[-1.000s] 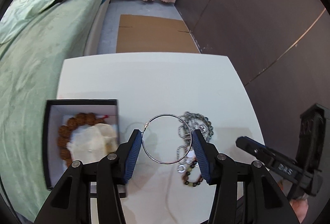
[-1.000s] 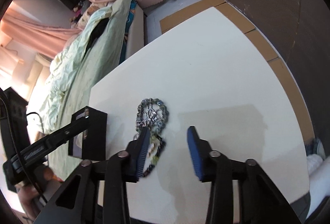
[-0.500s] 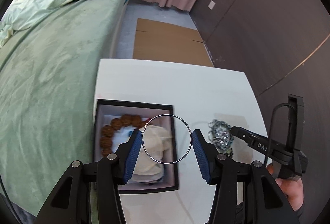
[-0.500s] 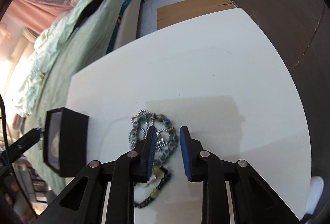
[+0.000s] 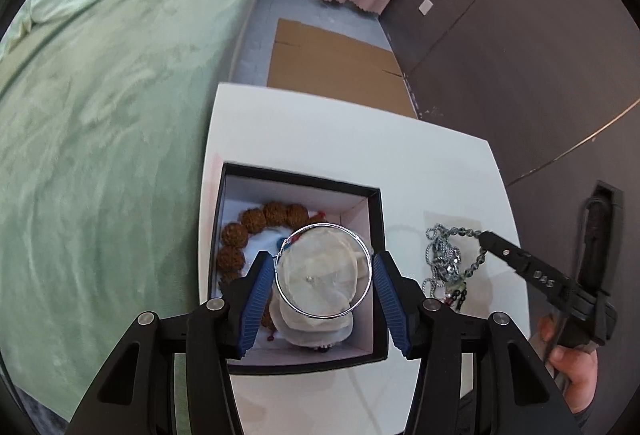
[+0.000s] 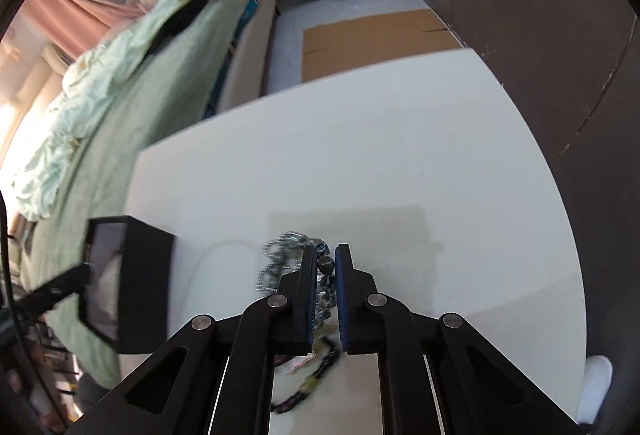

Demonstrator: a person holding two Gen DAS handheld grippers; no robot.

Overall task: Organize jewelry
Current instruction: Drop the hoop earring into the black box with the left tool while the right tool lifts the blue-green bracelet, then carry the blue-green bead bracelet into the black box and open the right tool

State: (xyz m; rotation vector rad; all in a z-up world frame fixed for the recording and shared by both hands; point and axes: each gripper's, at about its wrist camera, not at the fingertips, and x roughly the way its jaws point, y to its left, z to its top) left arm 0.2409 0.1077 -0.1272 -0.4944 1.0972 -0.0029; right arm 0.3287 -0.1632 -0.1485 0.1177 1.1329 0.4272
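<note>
Bed point(image 5: 100, 115) with green cover ran along the left of the white worktop point(image 5: 340, 139); cardboard sheet point(image 5: 332, 67) on the floor beyond it.

Black box point(image 5: 378, 235), open-topped and white-lined, sat at the worktop's left edge. A second ago the left wrist view looked down on bare worktop and the jewelry pile, with the box off to the left; now the box lay directly under the left gripper point(image 5: 323, 277). Inside: a brown bead bracelet point(image 5: 256, 223) along the far-left wall and a pale shell-like piece point(image 5: 320, 295) in the middle.

Left gripper clenched on the silver hoop point(image 5: 323, 271), pads against its left and right sides, hoop hanging over the box interior. Judgement: hoop is positioned for release into the box (drop should land on the shell piece).

Right gripper point(image 6: 325, 275): its jaws had just been closing, from well apart to nearly together, now grasping the silver chain point(image 6: 324, 267) out of the tangled pile beside the box. Chain strands ran taut to its tip in the left wrist view. A dark beaded strand point(image 6: 316, 379) lay nearer, on the worktop (blurred). Judgement: second item secured, next for the box.
</note>
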